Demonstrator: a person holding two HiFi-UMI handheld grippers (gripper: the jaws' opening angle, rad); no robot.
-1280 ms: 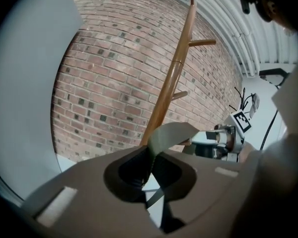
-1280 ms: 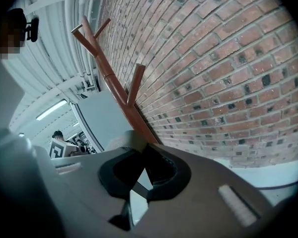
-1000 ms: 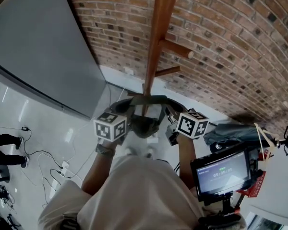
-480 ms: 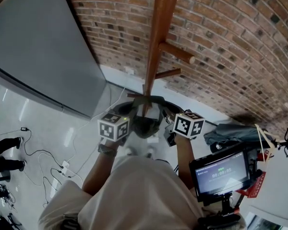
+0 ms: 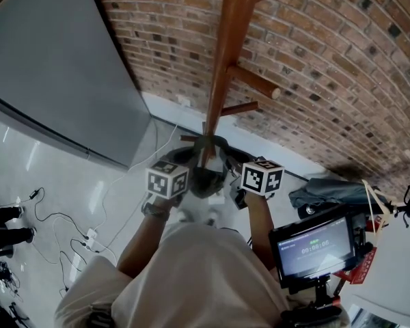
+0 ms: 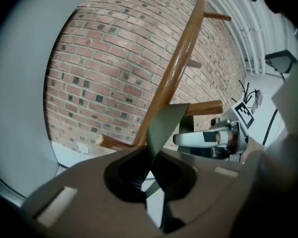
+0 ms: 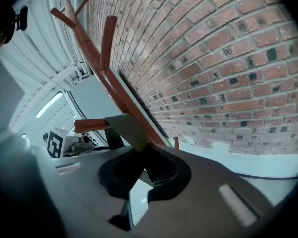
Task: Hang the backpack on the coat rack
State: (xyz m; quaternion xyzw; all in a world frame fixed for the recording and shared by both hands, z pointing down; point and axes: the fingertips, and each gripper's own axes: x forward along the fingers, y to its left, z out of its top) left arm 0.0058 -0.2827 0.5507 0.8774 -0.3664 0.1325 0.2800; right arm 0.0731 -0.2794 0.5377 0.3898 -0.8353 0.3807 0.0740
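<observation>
both grippers have drawn closer together toward the wooden coat rack (image 5: 222,67). left gripper (image 6: 150,168) and right gripper (image 7: 141,171) each pinch the olive strap (image 6: 165,128) of the dark backpack (image 5: 206,178), held between them at the post, strap top beside a low peg (image 7: 92,125).

Head view: above the person (image 5: 198,272), facing steeply down, rack (image 5: 222,67) and wall (image 5: 328,80) ahead.
Left gripper view: low, near, tilted up the rack, strap (image 6: 164,125) close.
Right gripper view: same, from the opposite side.
Shared: rack, wall, strap.
</observation>
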